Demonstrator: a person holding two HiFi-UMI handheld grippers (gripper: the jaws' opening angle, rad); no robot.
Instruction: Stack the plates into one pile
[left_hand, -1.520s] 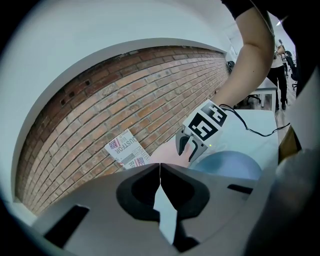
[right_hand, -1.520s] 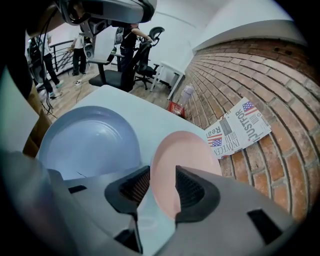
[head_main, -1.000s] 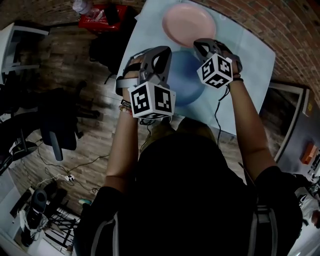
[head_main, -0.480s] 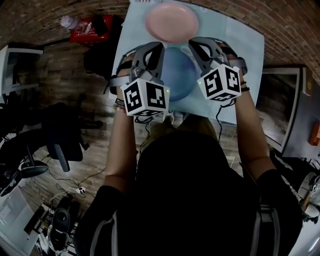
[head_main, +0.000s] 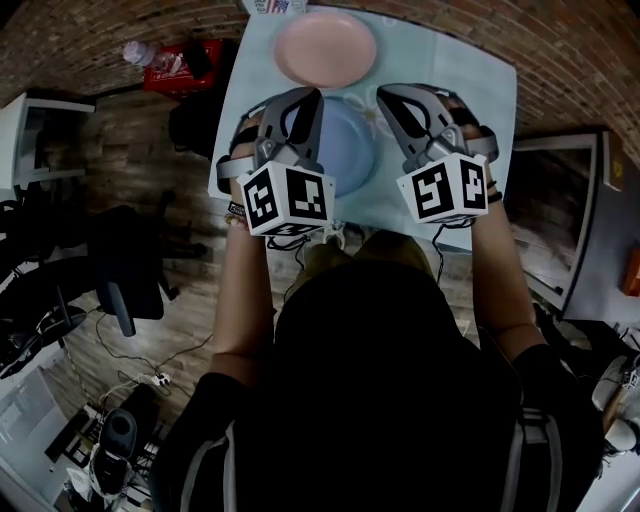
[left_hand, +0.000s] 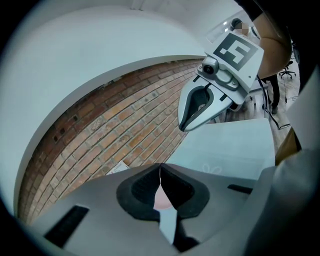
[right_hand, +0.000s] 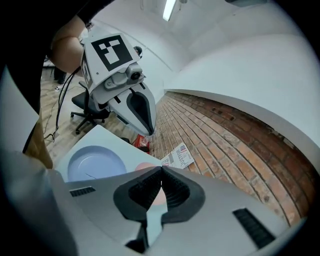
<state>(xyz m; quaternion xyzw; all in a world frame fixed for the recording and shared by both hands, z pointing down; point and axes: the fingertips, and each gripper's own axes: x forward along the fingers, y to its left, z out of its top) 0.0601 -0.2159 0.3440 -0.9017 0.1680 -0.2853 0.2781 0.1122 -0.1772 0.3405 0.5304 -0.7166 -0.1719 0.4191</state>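
Head view: round pink plate (head_main: 325, 47) beside blue plate (head_main: 345, 150); left tool (left_hand: 160, 166), right tool (right_hand: 161, 170) closed

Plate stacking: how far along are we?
Nothing stacked yet: pink plate and blue plate lie side by side on the table. Left gripper and right gripper are shut and empty, held above it. Remaining: putting one plate onto the other.

Smooth, faintly glossy: pink plate (head_main: 325, 47), blue plate (head_main: 345, 150). Smooth and matt: table (head_main: 450, 80). Rough brick: wall (head_main: 570, 50); worn wood planks: floor (head_main: 150, 170).
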